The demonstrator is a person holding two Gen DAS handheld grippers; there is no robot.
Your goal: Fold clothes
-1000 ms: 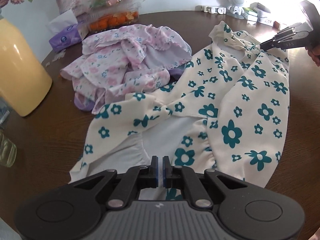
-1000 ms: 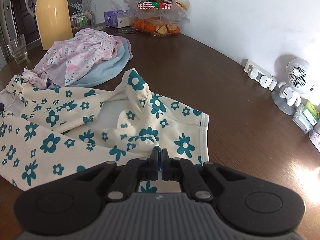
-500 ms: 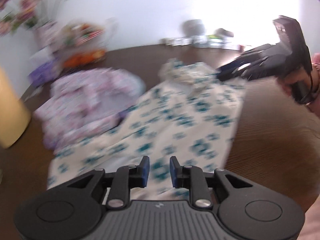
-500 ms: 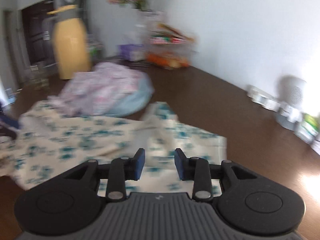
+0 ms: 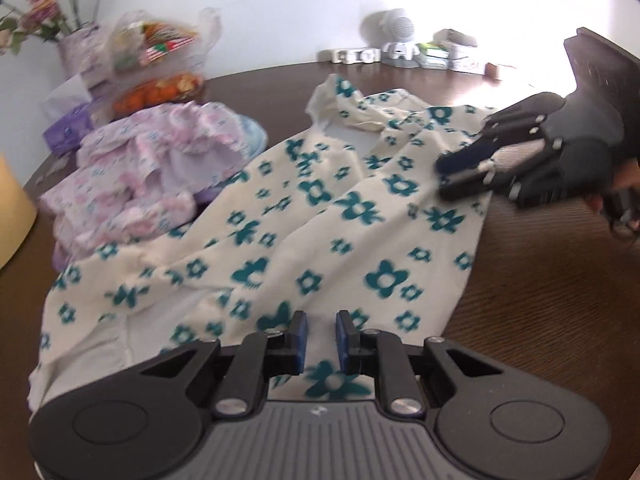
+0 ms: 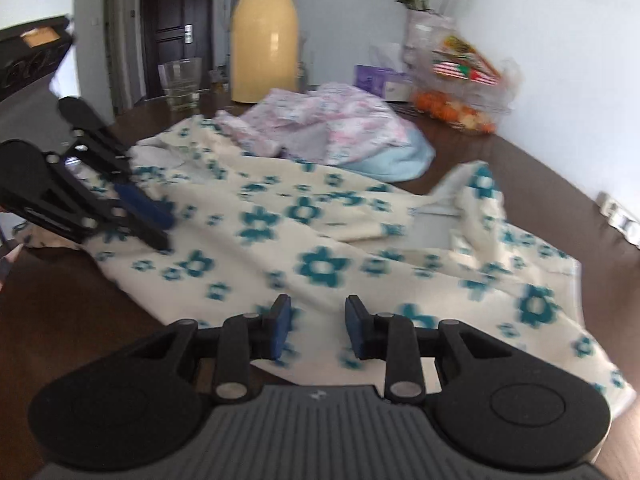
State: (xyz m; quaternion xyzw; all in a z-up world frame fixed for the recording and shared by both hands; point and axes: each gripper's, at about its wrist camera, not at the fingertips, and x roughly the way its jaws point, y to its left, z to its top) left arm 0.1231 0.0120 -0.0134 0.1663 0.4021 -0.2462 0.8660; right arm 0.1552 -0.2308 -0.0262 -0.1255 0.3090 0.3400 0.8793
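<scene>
A cream garment with teal flowers point(image 5: 320, 216) lies spread across the dark wooden table point(image 5: 540, 300); it also shows in the right wrist view point(image 6: 320, 256). My left gripper point(image 5: 321, 336) is open and empty just above the garment's near edge. It shows in the right wrist view point(image 6: 160, 224) at the left. My right gripper point(image 6: 318, 326) is open and empty above the garment's other edge. It shows in the left wrist view point(image 5: 452, 178) at the right, over the cloth.
A pile of pink floral clothes point(image 5: 152, 168) on a light blue piece point(image 6: 400, 160) lies beside the garment. A yellow jug point(image 6: 264, 36), a glass point(image 6: 182, 84), a fruit container point(image 6: 460, 92), tissues and a small white speaker point(image 5: 398, 40) stand along the table's far side.
Both grippers were shut on the flowered garment's edges and have opened and let it go. Both have lifted and pulled back; the garment now lies more spread out and flatter.
</scene>
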